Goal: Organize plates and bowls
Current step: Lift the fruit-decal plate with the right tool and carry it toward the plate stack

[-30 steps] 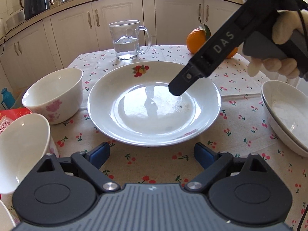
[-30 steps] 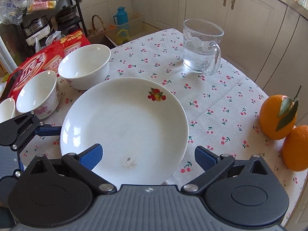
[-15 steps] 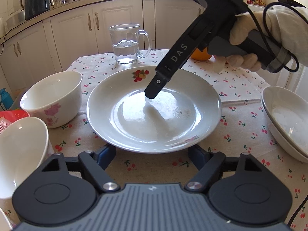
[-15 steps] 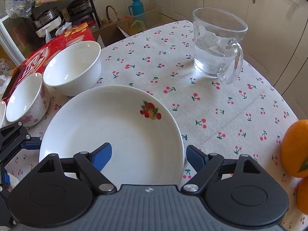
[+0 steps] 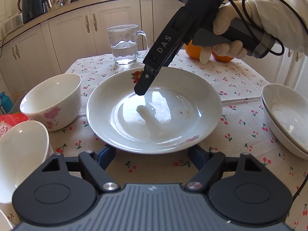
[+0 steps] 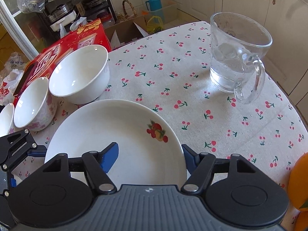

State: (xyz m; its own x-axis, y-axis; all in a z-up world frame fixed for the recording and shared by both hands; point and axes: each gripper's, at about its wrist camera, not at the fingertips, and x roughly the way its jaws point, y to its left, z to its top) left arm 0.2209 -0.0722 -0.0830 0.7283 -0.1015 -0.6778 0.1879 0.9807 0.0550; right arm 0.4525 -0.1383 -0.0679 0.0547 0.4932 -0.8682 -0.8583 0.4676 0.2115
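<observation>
A white plate with a fruit print [image 5: 154, 111] lies mid-table; it also shows in the right wrist view [image 6: 115, 140]. My left gripper [image 5: 152, 154] is open, its blue pads at the plate's near rim. My right gripper [image 6: 150, 156] is open and straddles the plate's far rim, one finger [image 6: 110, 152] over the plate, the other outside. In the left wrist view the right gripper's finger [image 5: 148, 80] hangs over the plate. Two flower-print bowls [image 5: 52, 100] [image 5: 21, 152] stand left; stacked white plates [image 5: 284, 115] lie right.
A glass mug with water [image 6: 236, 61] stands behind the plate. Two oranges [image 5: 194, 50] sit at the far right. A red box [image 6: 63, 53] lies past the bowls [image 6: 80, 73] at the table's left edge. Cabinets surround the table.
My right gripper has moved in over the plate's far rim. My left gripper has moved forward until its pads reach the plate's near rim.
</observation>
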